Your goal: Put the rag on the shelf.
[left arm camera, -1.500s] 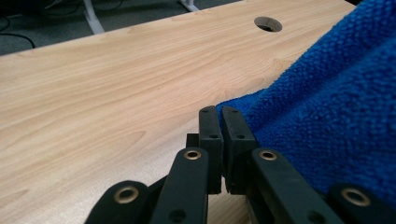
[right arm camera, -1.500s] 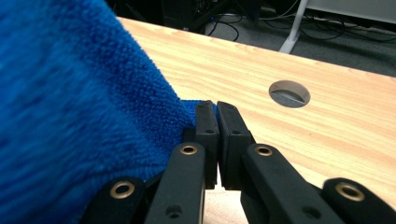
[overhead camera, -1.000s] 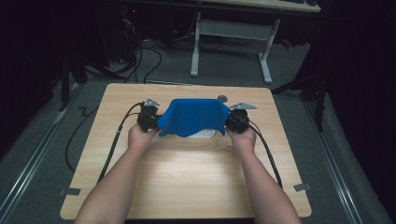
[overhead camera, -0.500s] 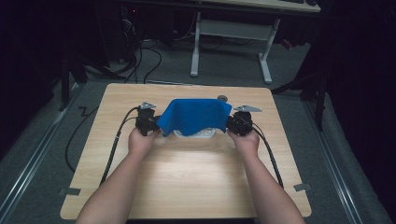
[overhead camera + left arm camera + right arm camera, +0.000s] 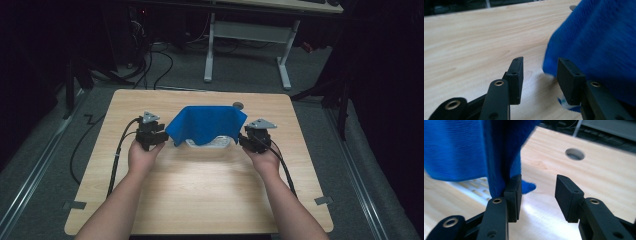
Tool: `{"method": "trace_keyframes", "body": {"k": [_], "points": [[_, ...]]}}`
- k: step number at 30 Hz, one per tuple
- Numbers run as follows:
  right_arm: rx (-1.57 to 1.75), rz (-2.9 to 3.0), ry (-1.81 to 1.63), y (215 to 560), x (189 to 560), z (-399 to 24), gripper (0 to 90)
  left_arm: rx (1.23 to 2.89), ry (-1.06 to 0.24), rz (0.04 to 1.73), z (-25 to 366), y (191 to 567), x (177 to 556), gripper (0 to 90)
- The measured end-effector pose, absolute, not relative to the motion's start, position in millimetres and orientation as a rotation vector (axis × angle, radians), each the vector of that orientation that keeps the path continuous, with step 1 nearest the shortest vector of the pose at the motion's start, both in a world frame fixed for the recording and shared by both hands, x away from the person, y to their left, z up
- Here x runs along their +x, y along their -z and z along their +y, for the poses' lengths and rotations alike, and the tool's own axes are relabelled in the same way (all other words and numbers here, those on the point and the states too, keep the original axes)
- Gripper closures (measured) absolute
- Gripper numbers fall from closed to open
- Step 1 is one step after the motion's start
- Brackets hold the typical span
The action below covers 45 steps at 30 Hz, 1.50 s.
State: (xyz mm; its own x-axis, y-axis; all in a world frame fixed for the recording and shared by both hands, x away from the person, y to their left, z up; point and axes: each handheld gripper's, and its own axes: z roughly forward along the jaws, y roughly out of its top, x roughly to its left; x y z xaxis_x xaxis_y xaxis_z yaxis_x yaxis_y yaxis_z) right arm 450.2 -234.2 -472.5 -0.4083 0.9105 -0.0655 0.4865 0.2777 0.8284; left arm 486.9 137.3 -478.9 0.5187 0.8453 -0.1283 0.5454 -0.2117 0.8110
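A blue cloth (image 5: 205, 124) lies draped over a white perforated object (image 5: 211, 143) at the middle of the wooden table (image 5: 200, 190). My left gripper (image 5: 162, 135) sits at the cloth's left edge. In the left gripper view, my left gripper (image 5: 540, 72) is open, and the cloth (image 5: 596, 45) hangs beside the right jaw. My right gripper (image 5: 245, 139) is at the cloth's right edge. The right gripper view shows it (image 5: 537, 195) open, with the cloth (image 5: 499, 152) hanging against the outer side of the left jaw and the gap between the jaws bare.
A round hole (image 5: 238, 105) is cut in the table just behind the cloth. Black cables (image 5: 117, 160) trail from both grippers along the tabletop. A white desk frame (image 5: 250, 45) stands on the floor beyond the far edge.
Both hands have drawn slightly back toward the near edge. The cloth, earlier stretched between the grippers, now hangs on its own over the white object.
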Motion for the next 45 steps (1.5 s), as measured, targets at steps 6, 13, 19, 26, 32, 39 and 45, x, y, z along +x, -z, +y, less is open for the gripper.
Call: {"method": "trace_keyframes", "body": {"k": [6,13,19,26,32,39,45], "points": [[1.325,1.972,-1.067,470.0,439.3,-245.1,51.1,1.873,-0.426,1.187,151.2,480.0,476.2,53.0],[1.319,1.910,-1.109,463.1,419.2,-256.2,49.1,1.866,-0.439,1.173,157.6,484.5,453.5,49.4],[1.321,1.891,-1.106,465.8,403.4,-264.0,47.6,1.861,-0.430,1.140,158.2,489.9,435.5,47.9],[1.278,1.887,-1.097,470.0,379.2,-263.1,45.9,1.877,-0.431,1.082,158.6,492.3,408.3,46.3],[1.260,1.904,-1.069,476.6,357.5,-259.7,45.2,1.895,-0.397,1.044,159.7,494.0,381.6,45.2],[1.216,1.936,-1.048,490.3,326.5,-252.4,44.3,1.901,-0.342,1.018,164.8,503.8,344.0,45.1],[1.252,1.960,-1.048,506.1,296.1,-253.7,46.3,1.948,-0.290,1.012,167.4,519.5,310.9,45.3]]}}
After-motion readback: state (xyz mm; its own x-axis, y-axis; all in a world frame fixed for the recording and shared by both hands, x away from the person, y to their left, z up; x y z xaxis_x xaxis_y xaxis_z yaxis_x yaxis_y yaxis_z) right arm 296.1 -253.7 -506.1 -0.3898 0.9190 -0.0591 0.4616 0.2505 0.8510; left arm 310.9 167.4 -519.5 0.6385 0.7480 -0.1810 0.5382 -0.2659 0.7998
